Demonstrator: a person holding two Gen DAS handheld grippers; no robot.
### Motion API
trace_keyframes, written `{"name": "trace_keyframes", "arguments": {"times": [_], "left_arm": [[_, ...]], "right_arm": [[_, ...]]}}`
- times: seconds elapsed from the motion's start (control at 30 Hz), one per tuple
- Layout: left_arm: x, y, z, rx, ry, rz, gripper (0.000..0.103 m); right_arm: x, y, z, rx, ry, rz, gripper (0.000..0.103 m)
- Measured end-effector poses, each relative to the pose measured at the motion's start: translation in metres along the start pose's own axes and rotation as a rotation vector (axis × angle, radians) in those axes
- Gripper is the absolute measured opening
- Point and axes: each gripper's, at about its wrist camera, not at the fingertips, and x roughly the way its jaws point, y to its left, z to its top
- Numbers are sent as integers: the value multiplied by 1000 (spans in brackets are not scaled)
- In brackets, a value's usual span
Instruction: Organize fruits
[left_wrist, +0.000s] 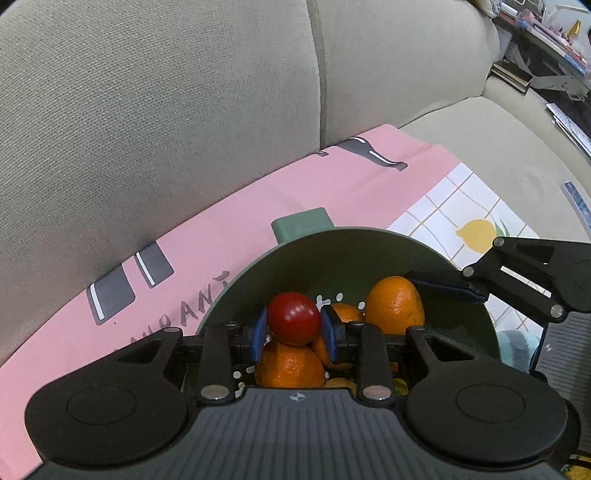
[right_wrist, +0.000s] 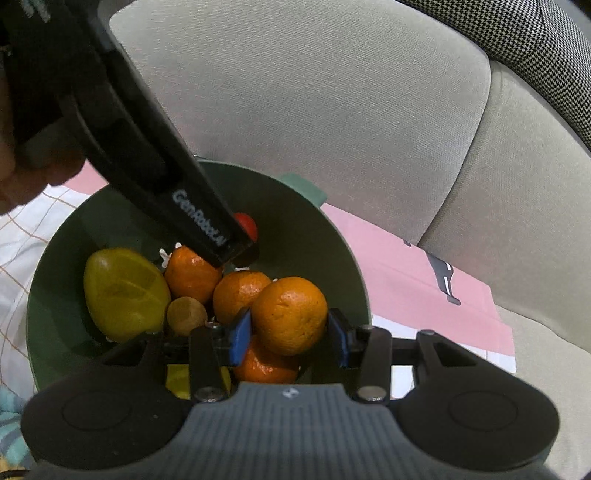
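Note:
A green bowl (left_wrist: 332, 251) sits on a pink cloth (left_wrist: 221, 229) on a sofa; it also shows in the right wrist view (right_wrist: 332, 236). It holds several oranges (right_wrist: 192, 273), a yellow-green mango (right_wrist: 123, 291) and a small brown fruit (right_wrist: 186, 315). My left gripper (left_wrist: 294, 326) is shut on a small red fruit (left_wrist: 293, 317) over the bowl; the red fruit also shows in the right wrist view (right_wrist: 246, 225). My right gripper (right_wrist: 290, 332) is shut on an orange (right_wrist: 290, 314) above the bowl's near side; that orange also shows in the left wrist view (left_wrist: 394, 304).
The beige sofa backrest (left_wrist: 166, 92) rises behind the bowl. A white checked cloth with a lemon print (left_wrist: 476, 232) lies right of the pink one. A cluttered table (left_wrist: 546, 44) stands at the far right. The left gripper's body (right_wrist: 147, 147) crosses the right wrist view.

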Motion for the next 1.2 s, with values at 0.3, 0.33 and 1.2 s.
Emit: {"name": "trace_keyframes", "arguments": {"times": [0.3, 0.33, 1.2], "left_arm": [[-1, -5, -2, 46, 4, 2, 36], [-2, -4, -3, 45, 6, 1, 38], [-151, -15, -30, 21, -334, 132, 75]], "right_arm": [[0, -1, 0, 19, 7, 7, 43], [1, -4, 1, 24, 9, 7, 44], [-95, -16, 33, 256, -164, -10, 98]]}}
